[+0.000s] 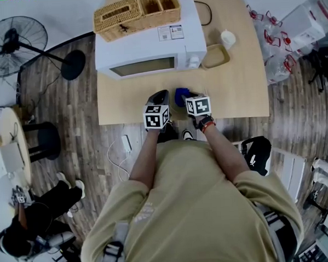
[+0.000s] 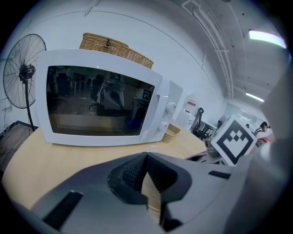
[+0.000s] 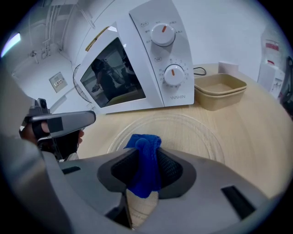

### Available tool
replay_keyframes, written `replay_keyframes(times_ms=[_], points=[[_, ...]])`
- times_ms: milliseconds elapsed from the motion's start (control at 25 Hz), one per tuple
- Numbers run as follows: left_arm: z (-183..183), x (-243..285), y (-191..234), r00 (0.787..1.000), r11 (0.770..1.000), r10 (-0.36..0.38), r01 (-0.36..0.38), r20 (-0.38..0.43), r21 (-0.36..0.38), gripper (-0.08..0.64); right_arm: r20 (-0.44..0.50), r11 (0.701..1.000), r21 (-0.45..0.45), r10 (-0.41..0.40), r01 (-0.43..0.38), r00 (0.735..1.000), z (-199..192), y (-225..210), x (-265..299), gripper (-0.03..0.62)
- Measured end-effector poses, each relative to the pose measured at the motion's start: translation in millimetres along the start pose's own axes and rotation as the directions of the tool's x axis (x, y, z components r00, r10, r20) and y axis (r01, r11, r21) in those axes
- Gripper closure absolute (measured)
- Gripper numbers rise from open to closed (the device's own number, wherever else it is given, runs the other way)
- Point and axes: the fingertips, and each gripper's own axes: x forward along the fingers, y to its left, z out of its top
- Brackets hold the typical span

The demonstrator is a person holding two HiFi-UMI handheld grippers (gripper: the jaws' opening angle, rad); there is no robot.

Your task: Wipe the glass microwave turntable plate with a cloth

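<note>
Brightly, evenly lit from overhead, with faint, soft shadows. Blown out at the ceiling strip light (image 2: 268, 37). Glazed with room reflections on the microwave door (image 2: 98, 103). Bent hard by fisheye, black at the corners in both gripper views. Soft in the nearest foreground there.

Bright blue on the cloth (image 3: 144, 148), clear and colourless on the glass plate (image 3: 201, 132), pale wood grain on the counter (image 1: 236, 94). White on the microwave (image 1: 149, 52) with a dark door and orange dial marks, woven tan on the basket (image 1: 136, 13), beige on the tray (image 3: 220, 90). Grey on the left claw (image 2: 146, 176) and right claw (image 3: 144, 171), black-and-white squares on their marker cubes (image 1: 156, 116).
</note>
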Motion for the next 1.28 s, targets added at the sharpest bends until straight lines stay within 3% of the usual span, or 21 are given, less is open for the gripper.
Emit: replay_keyframes(times_ms=[1040,1280], points=[[-1,16,-31,0.996,0.995,-0.084,0.085,-0.031,0.044,0.543,0.046,0.975,0.168,-0.158,0.148,0.986,-12,-79,-43,0.457],[-3,18,-33,0.994,0.994,-0.099,0.100,-0.037,0.045,0.543,0.037,0.965,0.138,-0.228,0.221,0.973,-14,-98,-55,0.457]])
